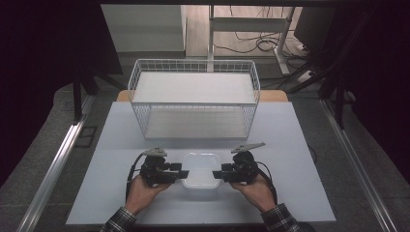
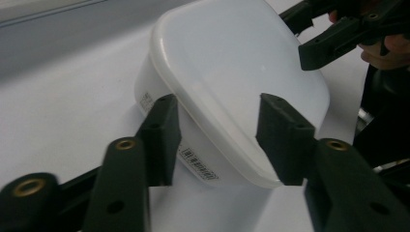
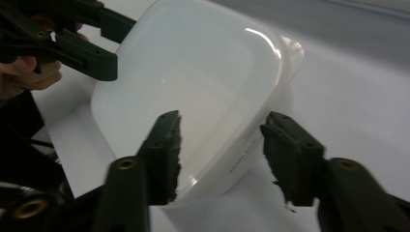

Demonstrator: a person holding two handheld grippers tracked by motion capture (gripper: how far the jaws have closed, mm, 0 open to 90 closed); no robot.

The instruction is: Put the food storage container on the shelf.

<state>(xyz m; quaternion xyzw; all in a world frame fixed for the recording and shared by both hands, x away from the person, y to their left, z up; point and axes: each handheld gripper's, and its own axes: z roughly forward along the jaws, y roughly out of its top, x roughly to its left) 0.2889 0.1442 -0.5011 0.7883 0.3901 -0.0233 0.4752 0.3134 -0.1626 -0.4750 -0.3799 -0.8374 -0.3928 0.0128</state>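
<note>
High view: the white lidded box [image 1: 200,169] is seen just in front of the wire basket [image 1: 193,99], between the left gripper [image 1: 180,171] and right gripper [image 1: 216,174]. Both sets of jaws are held wide at its two short ends, maybe touching its rim.

Container [image 2: 232,72]: translucent white plastic, smooth, slightly glossy lid; paper label on its wall. Gripper jaws: matt black plastic, brass-coloured inserts. Basket [image 1: 193,65]: white-coated wire. Table [image 1: 290,145]: matt, smooth.

A white container [image 1: 201,169], black claws, a white wire basket [image 1: 193,96], plaid sleeves [image 1: 118,222].
</note>
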